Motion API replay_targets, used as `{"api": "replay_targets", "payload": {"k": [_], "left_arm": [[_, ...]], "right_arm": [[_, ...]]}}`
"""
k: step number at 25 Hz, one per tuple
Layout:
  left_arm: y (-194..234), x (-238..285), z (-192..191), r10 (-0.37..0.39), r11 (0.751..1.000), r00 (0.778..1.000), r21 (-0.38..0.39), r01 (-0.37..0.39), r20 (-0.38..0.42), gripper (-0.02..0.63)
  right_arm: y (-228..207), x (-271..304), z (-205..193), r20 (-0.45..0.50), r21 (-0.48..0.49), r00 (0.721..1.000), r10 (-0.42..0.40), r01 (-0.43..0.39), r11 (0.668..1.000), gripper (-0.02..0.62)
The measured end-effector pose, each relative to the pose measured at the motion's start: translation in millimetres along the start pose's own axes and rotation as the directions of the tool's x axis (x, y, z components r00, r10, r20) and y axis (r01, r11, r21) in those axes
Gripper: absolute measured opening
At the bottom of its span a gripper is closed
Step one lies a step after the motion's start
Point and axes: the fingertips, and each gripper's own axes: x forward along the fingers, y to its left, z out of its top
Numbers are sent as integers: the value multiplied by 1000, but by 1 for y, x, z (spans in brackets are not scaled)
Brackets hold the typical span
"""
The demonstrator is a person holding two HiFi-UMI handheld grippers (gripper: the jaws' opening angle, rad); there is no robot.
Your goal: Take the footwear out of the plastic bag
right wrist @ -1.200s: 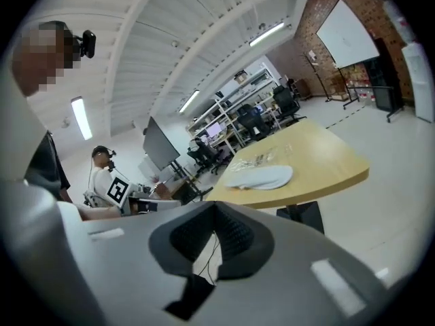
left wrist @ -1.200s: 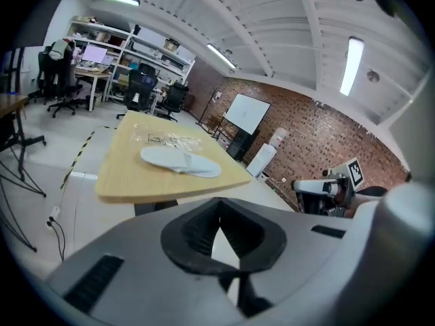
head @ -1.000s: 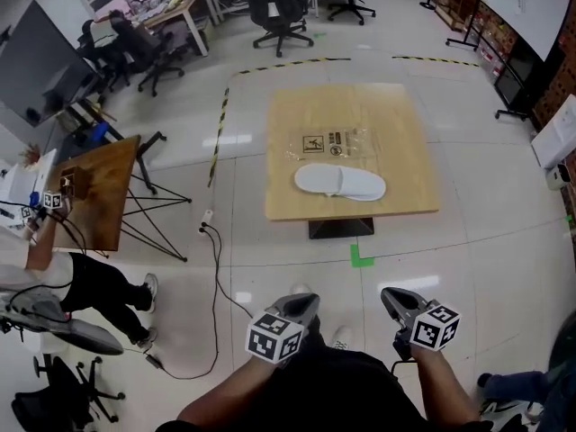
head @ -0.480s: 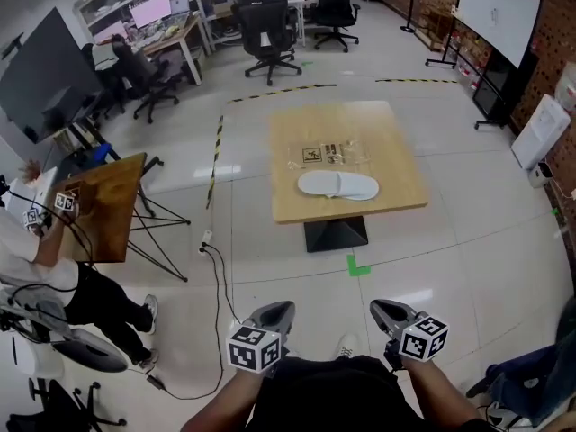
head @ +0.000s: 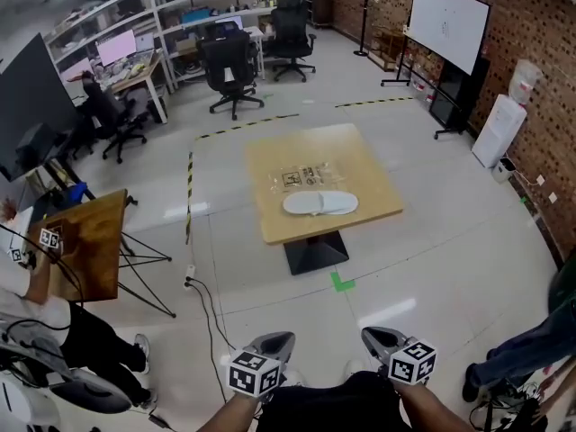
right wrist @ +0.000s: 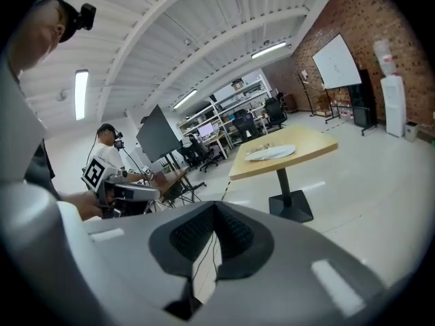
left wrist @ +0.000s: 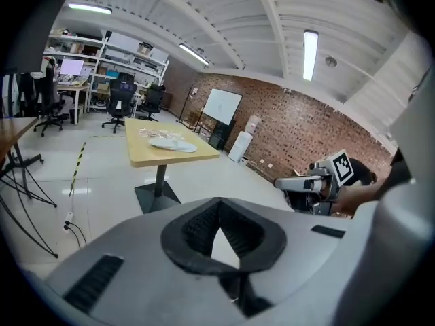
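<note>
A pair of white slippers (head: 320, 203) lies on a square wooden table (head: 369, 171) far ahead, with a clear plastic bag (head: 308, 177) flat just behind them. The slippers (left wrist: 172, 143) (right wrist: 271, 153) show small in both gripper views. My left gripper (head: 277, 343) and right gripper (head: 376, 337) hang low near my body, several steps from the table. Both are shut with nothing between the jaws (left wrist: 219, 229) (right wrist: 213, 231).
A smaller wooden table (head: 86, 244) on a folding stand is at the left, with a cable (head: 209, 311) trailing over the floor. A seated person (head: 54, 331) is at the left edge. Office chairs (head: 227, 66), desks, a whiteboard (head: 447, 25) and green floor tape (head: 341, 282) surround the table.
The head view has pulled back and tilted up: the table now looks smaller and farther, and more of the room shows. Both grippers stay low and shut.
</note>
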Motion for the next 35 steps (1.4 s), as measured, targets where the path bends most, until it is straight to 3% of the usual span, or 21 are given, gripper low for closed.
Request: {"api": "replay_targets", "payload": {"k": [6,11,15,19,28,35], "left_arm": [[-24,-1,1,25,998,999,64,-28,38,8],[-68,-5,-7,40,999,994,1,-40,105,8],[-103,1,-18,62,998,992,19,-64,115,8],[-118,-4,-35,104,995,988,-14,-103,115,8],[-138,-13,-44,130,991,987,18,-132,97,8],[-118,-23,-35,140,990,986,19,-142,88,8]], "right_arm": [[14,-22,-5,-18,-79,1000,9,-11,997,1],[12,-63,-6,-22,-126,999,25,-27,992,0],[-1,-87,-10,-4,-143,999,40,-40,989,0],[1,-103,-22,-15,-150,998,60,-61,987,0],[1,-125,-43,-47,-142,996,73,-79,987,0],[16,-102,-33,-35,-133,994,105,-108,985,0]]}}
